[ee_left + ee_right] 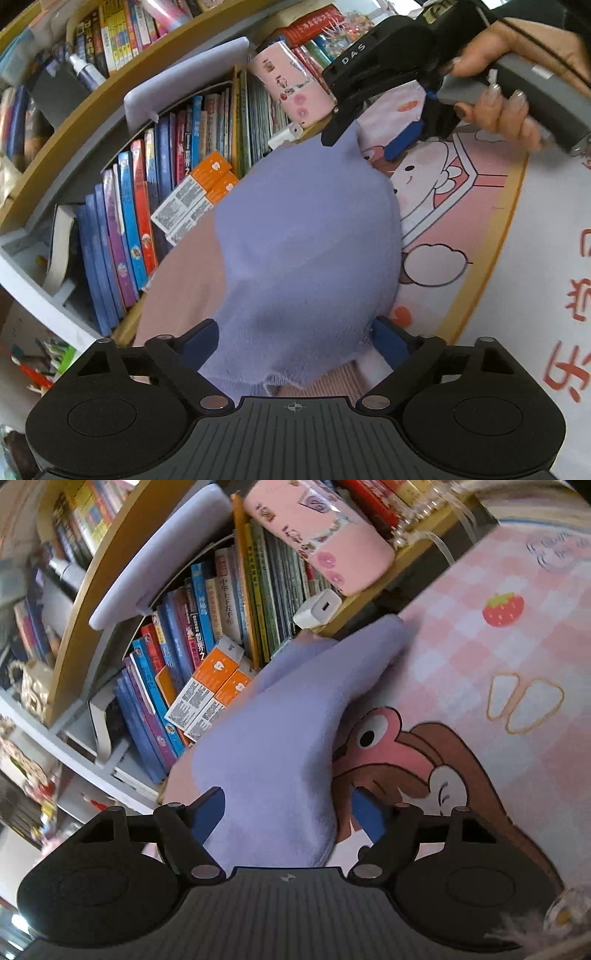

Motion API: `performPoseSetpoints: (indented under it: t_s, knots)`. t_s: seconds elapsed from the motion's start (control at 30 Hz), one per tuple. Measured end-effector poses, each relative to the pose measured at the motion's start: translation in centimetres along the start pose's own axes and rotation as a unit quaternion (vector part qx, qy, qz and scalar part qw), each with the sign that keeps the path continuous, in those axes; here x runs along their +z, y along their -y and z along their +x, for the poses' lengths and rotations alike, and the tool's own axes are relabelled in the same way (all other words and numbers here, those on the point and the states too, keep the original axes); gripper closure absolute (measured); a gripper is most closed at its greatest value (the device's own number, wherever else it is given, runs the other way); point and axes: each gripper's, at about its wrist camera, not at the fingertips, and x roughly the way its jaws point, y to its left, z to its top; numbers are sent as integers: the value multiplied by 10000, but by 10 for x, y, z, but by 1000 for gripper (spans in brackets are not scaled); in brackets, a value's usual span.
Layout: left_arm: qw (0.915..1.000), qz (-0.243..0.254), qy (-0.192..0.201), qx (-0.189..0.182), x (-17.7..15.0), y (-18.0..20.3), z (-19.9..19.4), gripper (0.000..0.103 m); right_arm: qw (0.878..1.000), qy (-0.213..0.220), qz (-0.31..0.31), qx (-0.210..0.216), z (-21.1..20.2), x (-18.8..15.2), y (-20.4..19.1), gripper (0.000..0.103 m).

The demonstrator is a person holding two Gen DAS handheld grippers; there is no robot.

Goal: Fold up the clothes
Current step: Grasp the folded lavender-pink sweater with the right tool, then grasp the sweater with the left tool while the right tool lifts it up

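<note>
Left gripper (293, 339) and right gripper (288, 812) each straddle the soft lavender knit garment (306, 236), jaws apart; folding seems barely begun.

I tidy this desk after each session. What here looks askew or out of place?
Two orange boxes lie tilted against the row of upright books rather than shelved. A pink case rests slanted on the shelf edge beside a white charger. The purple garment is mid-fold, so its bunching is expected.
</note>
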Motion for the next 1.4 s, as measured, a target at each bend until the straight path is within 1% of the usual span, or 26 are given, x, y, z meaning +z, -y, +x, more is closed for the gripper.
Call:
performPoseSetpoints:
  t_s: [0.03,0.07,0.1,0.13,0.17,0.2,0.33,0.43,0.5,0.57,0.6,0.63,0.67,0.7,0.73,0.77,0.83,0.9,0.93,0.97,1.0,1.03,1.1,1.2,1.33,1.4]
  knots:
    - [10000,-73,10,6,1,-1,3,29,9999,14,89,47,-1,0,2,27]
    - [9998,-195,17,-2,1,-3,6,43,9998,37,182,107,-3,0,3,25]
    - [9993,-372,20,-77,2,-6,8,54,9995,61,274,167,-5,0,5,24]
    - [9981,-585,26,-198,3,-8,10,73,9991,78,352,217,-7,0,6,24]
    - [9972,-690,72,-276,4,-8,9,87,9989,81,385,239,-7,1,7,24]
    - [9967,-725,144,-325,6,-6,6,92,9988,79,413,259,-7,1,8,24]
    - [9953,-653,656,-301,10,3,-26,92,9983,36,480,335,-7,3,8,24]
    - [9943,-671,764,-314,5,5,-44,93,9972,2,585,461,-8,3,9,22]
    - [9928,-800,782,-422,1,4,-56,95,9975,17,560,425,-10,3,8,22]
    - [9877,-1097,881,-687,-3,0,-73,100,9977,27,558,396,-11,4,8,22]
    - [9858,-1162,941,-767,-4,0,-81,101,9977,32,564,384,-11,4,9,22]
    - [9858,-1105,994,-780,-6,3,-89,103,9977,52,570,360,-12,5,10,22]
    - [9879,-963,999,-699,-7,7,-95,103,9978,110,568,309,-13,5,10,25]
    - [9904,-793,975,-568,-9,13,-99,103,9980,189,562,239,-15,4,11,25]
    - [9933,-597,919,-370,-11,17,-99,103,9979,242,575,186,-16,4,12,25]
    - [9953,-450,818,-260,-12,20,-97,97,9976,266,613,175,-16,4,14,28]
    - [9972,-305,619,-280,-12,23,-94,92,9971,278,683,203,-17,5,16,28]
    - [9973,-223,534,-446,-10,25,-94,80,9970,282,695,213,-18,5,17,28]
    - [9978,-145,455,-453,-9,26,-92,68,9971,281,682,209,-18,5,17,28]
    - [9984,-65,348,-441,-8,27,-89,53,9972,275,665,198,-18,5,17,28]
    - [9988,-15,237,-420,-8,27,-85,46,9973,268,653,192,-17,5,17,28]
    - [9992,15,125,-392,-9,27,-81,42,9974,262,641,186,-17,5,16,28]
    - [9993,51,-45,-368,-9,26,-73,42,9976,243,623,188,-16,4,16,28]
    - [9994,113,-143,-278,-1,22,-56,42,9979,218,585,188,-14,4,14,28]
    - [9988,356,-211,274,5,28,-32,41,9980,193,563,204,-13,3,13,28]
    - [9978,371,-170,515,7,36,-24,48,9979,179,574,225,-13,4,13,27]
